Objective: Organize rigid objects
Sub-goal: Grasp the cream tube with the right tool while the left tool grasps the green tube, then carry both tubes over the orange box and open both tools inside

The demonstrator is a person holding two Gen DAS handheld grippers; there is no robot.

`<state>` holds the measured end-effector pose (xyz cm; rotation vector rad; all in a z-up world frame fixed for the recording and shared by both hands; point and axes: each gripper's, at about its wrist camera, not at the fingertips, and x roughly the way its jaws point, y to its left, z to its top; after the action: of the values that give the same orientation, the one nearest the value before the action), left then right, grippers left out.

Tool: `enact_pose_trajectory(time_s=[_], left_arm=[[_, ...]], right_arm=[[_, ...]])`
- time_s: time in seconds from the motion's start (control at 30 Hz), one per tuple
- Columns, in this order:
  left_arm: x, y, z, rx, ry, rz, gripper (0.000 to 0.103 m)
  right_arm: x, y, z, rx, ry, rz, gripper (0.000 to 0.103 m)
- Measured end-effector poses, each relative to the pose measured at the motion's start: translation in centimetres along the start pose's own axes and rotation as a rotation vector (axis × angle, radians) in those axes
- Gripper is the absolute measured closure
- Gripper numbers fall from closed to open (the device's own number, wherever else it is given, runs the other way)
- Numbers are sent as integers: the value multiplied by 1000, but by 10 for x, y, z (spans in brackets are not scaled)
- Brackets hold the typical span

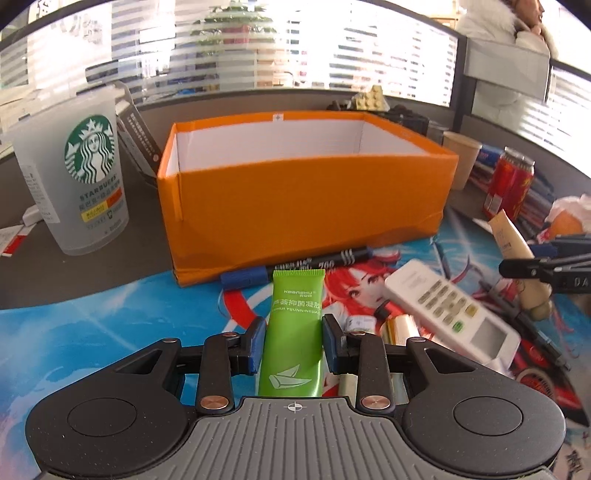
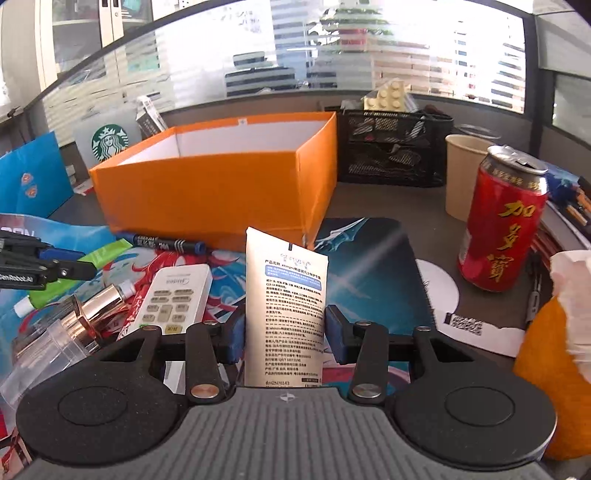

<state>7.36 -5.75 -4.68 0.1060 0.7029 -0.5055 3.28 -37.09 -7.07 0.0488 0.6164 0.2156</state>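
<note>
My left gripper (image 1: 294, 341) is shut on a green tube (image 1: 293, 325), its crimped end pointing toward the open orange box (image 1: 295, 206) just ahead. My right gripper (image 2: 285, 334) is shut on a cream tube (image 2: 286, 295) with printed text, held upright in front of the same orange box (image 2: 207, 195). On the printed mat lie a white remote (image 1: 450, 310), a black marker (image 1: 295, 267) against the box's front wall, and a gold-capped bottle (image 2: 92, 314). The right gripper's fingers (image 1: 517, 267) with the cream tube (image 1: 511, 242) show at the right edge of the left wrist view.
A frosted Starbucks cup (image 1: 77, 173) stands left of the box. A red can (image 2: 498, 218), a paper cup (image 2: 461, 173) and a black mesh organiser (image 2: 395, 147) stand to its right. An orange fruit (image 2: 546, 376) sits near right. A person in a white coat (image 1: 502, 33) stands behind the partition.
</note>
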Motion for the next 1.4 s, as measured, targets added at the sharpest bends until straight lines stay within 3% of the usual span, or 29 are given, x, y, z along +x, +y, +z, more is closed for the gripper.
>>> enact_pose_trajectory(time_s=[0.2, 0.27, 0.33, 0.83, 1.07, 1.4], left_arm=[[-18, -1, 15, -16, -42, -20, 73], [-23, -1, 21, -17, -56, -25, 73], [-27, -3, 27, -13, -71, -31, 73], [-52, -6, 55, -2, -160, -37, 73], [-54, 2, 66, -22, -164, -37, 73], [-56, 9, 106, -10, -188, -20, 75]], right_arm=[[-10, -4, 6, 7, -32, -17, 64], [-15, -6, 10, 13, -49, -19, 68], [-19, -6, 15, 12, -65, -23, 80], [-25, -4, 35, 41, -95, -1, 82], [-29, 3, 52, 43, -119, 24, 82], [-33, 22, 102, -2, -171, 64, 83]])
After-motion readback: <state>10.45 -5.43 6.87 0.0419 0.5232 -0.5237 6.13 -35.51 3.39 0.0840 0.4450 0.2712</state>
